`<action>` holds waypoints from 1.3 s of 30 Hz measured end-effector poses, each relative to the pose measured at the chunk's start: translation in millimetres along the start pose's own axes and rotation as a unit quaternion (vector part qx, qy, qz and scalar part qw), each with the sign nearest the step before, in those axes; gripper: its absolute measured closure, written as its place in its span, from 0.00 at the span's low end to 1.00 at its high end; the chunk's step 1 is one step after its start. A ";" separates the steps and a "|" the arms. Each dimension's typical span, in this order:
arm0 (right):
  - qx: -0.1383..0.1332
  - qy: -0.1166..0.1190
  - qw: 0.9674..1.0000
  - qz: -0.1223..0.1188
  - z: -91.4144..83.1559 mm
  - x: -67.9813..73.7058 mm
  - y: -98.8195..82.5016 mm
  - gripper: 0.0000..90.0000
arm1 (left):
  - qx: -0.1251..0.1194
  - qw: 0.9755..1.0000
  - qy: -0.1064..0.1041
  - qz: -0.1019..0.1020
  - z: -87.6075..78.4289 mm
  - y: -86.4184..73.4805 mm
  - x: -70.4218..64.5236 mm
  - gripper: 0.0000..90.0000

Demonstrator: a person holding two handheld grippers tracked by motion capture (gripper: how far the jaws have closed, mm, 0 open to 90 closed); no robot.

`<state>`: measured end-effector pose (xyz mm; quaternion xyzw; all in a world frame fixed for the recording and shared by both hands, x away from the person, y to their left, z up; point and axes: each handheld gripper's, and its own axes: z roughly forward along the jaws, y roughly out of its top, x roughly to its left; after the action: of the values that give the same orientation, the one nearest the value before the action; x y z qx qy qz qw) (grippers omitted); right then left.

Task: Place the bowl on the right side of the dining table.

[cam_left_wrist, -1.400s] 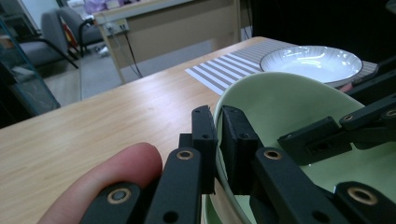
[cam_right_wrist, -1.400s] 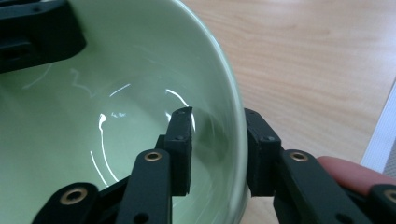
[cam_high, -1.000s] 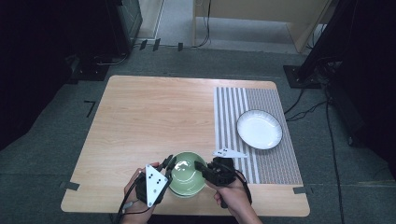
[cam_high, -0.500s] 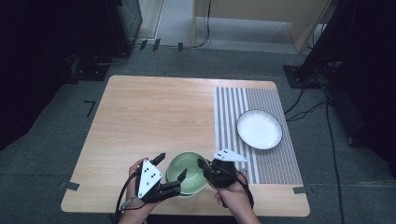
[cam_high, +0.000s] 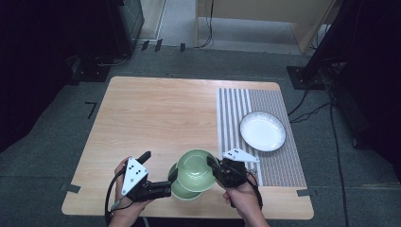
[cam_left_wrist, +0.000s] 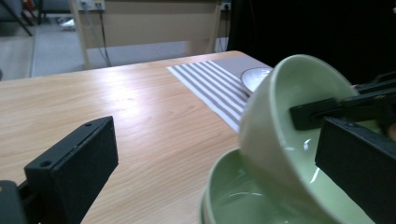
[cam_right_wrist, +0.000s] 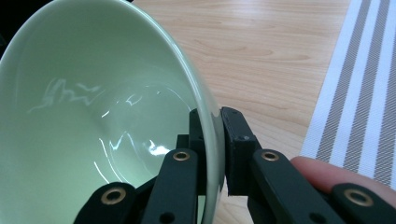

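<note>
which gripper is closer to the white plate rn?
Right. The right gripper is at the striped mat's near corner, shut on the upper green bowl; the left gripper sits beyond the bowls, farther from the white plate.

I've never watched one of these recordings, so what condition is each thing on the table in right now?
Upper green bowl: empty, tilted, lifted partly out of the bowl beneath.
Lower green bowl: empty, upright on the table.
White plate: empty, flat on the mat.
Striped mat: spread flat.
Right gripper: shut on the upper bowl's rim.
Left gripper: jaws just opened, holding nothing.
</note>
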<state>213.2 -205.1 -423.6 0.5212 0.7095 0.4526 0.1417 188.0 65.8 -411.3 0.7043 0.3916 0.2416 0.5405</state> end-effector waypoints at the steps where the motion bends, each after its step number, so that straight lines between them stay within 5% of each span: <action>1: 0.000 0.000 1.000 0.000 0.0 0.0 0.0 0.94 | 0.000 1.000 0.000 0.000 0.0 0.0 0.0 0.00; 15: -0.010 -0.013 1.000 0.005 -7.7 -9.7 4.6 0.94 | 0.015 0.998 0.063 -0.020 -15.6 -10.0 45.6 0.00; 23: -0.017 -0.017 1.000 0.011 -12.7 -14.6 7.6 0.94 | 0.066 0.993 0.099 -0.022 -16.3 -31.1 84.0 0.00; 29: -0.021 -0.021 0.999 0.012 -14.4 -17.9 8.6 0.94 | 0.116 0.986 0.118 -0.036 -7.7 -53.9 105.8 0.00; 30: -0.022 -0.025 0.999 0.013 -15.3 -19.7 9.1 0.94 | 0.132 0.982 0.127 -0.035 -5.8 -60.9 112.5 0.00; 39: -0.026 -0.034 0.999 0.020 -17.8 -27.2 10.7 0.94 | 0.179 0.970 0.161 -0.040 -1.2 -84.2 135.0 0.00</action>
<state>219.1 -237.0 -412.7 0.5462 0.6819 0.4558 0.1700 240.5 185.4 -502.2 0.7256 0.5379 0.2560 0.3444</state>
